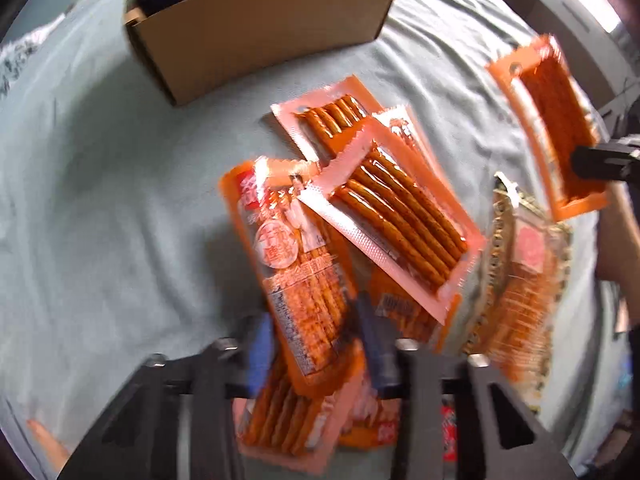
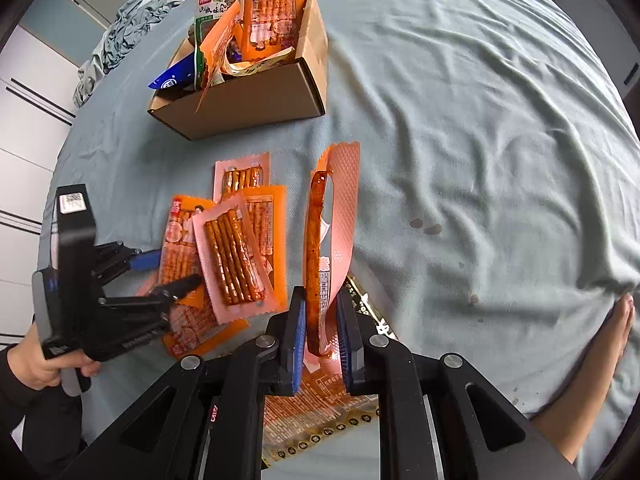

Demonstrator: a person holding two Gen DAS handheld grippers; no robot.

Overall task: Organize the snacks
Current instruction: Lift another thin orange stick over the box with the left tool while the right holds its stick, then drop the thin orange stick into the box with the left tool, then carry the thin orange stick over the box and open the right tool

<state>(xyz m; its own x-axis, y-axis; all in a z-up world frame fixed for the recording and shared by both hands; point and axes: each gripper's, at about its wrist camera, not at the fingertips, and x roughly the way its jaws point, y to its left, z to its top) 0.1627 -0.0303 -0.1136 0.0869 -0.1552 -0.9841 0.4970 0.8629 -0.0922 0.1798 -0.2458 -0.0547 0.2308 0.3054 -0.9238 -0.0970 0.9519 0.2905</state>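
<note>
While the right gripper (image 2: pixel 320 336) clamps an orange snack packet (image 2: pixel 334 240) edge-on above the cloth-covered desk (image 2: pixel 480 120), the left gripper (image 1: pixel 316 344) stands open around a printed stick-snack packet (image 1: pixel 296 264) in the pile (image 2: pixel 236 248). Ahead of both grippers sits the cardboard box (image 2: pixel 248 100), holding packets.

A wrinkled pale blue-grey sheet (image 2: pixel 460 100) covers the whole surface, a few small dark stains (image 2: pixel 426 227) on it. At the far left lies a bunched heap of cloth (image 2: pixel 120 36), and white panelled cabinets (image 2: pixel 28 132) stand beyond it.
</note>
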